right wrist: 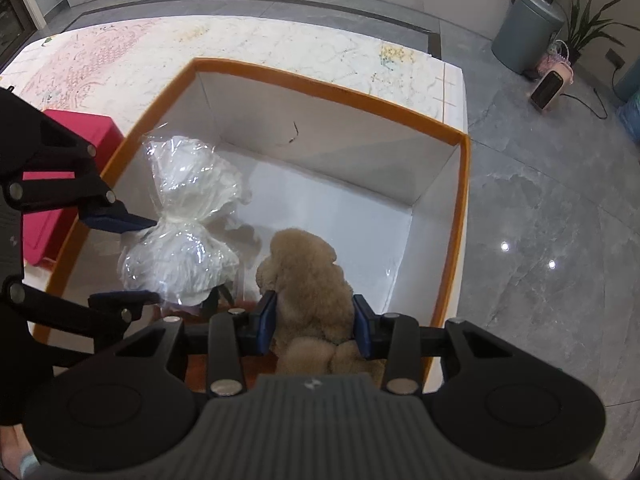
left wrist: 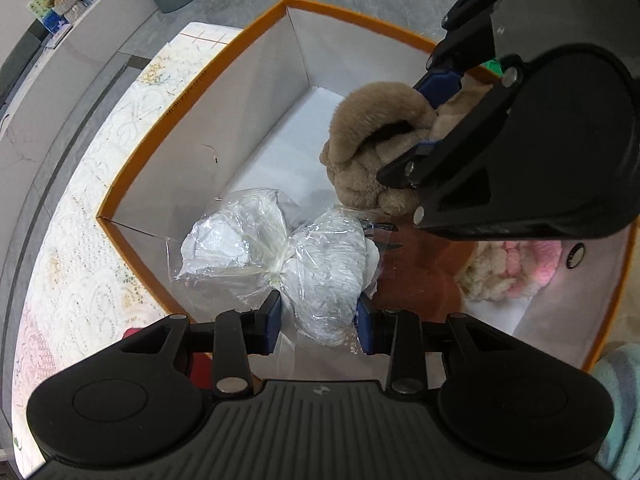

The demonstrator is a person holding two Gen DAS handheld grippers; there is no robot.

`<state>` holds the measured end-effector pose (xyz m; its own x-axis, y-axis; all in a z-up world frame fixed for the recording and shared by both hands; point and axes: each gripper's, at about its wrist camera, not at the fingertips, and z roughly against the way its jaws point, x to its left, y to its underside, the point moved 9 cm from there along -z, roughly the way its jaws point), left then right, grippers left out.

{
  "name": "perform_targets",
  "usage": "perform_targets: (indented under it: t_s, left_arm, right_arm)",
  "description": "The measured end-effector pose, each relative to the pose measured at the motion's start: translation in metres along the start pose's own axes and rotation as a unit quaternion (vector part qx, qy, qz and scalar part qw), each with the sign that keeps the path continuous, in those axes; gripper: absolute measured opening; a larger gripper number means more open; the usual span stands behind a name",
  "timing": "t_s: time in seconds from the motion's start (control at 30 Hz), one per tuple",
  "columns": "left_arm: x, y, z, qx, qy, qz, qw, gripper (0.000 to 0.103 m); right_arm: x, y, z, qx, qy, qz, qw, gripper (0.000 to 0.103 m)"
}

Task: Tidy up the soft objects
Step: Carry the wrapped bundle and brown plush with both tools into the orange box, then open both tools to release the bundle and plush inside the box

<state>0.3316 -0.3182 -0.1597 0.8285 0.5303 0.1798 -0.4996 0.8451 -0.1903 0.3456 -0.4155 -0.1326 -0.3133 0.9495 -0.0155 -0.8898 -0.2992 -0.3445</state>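
Plush toys and a wrapped white bundle are going into the orange-rimmed box on the patterned table. The left gripper has its blue pads closed against the near lobe of the plastic-wrapped bundle, which hangs inside the box by the near-left wall, pinched at its waist like a bow. The right gripper is clamped around the body of the tan plush toy, with the toy's head pointing toward the far wall over the bare white floor of the box.

Slippery film is the main risk, I judge: the pads press on crinkled plastic, not on the soft filling, so the bundle could slide out or the wrap could tear if it is pulled rather than lowered. The two grippers also work close together in one box; the right one's black frame sits just beside the bundle in the left wrist view, so a sideways move by either could knock the other's load. The tan toy bulges past the pads, and letting go while it is high could tip it onto the bundle.

A brown plush and a pink-and-cream fluffy item already fill the near-right corner, leaving the far half free. A red box stands on the table just outside the left wall. On the floor beyond are a grey bin, a potted plant and a small heater, well apart from the work.
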Motion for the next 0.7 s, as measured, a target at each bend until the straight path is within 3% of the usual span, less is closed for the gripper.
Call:
perform_targets:
  t_s: [0.23,0.37,0.6,0.7]
  left_arm:
    - [-0.003,0.000,-0.011,0.004,0.004,0.004,1.0000,0.044]
    - [-0.003,0.000,-0.008,-0.001,0.001,0.010,0.9999,0.053]
    - [-0.003,0.000,0.005,-0.018,0.001,0.014,0.9997,0.073]
    - [-0.006,0.003,0.014,-0.026,-0.001,0.016,0.9995,0.074]
  right_arm:
    - [-0.005,0.001,-0.012,0.000,-0.006,-0.004,1.000,0.040]
    - [-0.003,0.000,-0.011,-0.002,-0.004,-0.001,1.000,0.043]
    - [0.000,-0.001,0.007,-0.013,0.009,0.007,1.000,0.058]
    - [0.002,-0.002,0.017,-0.020,0.014,0.007,1.000,0.065]
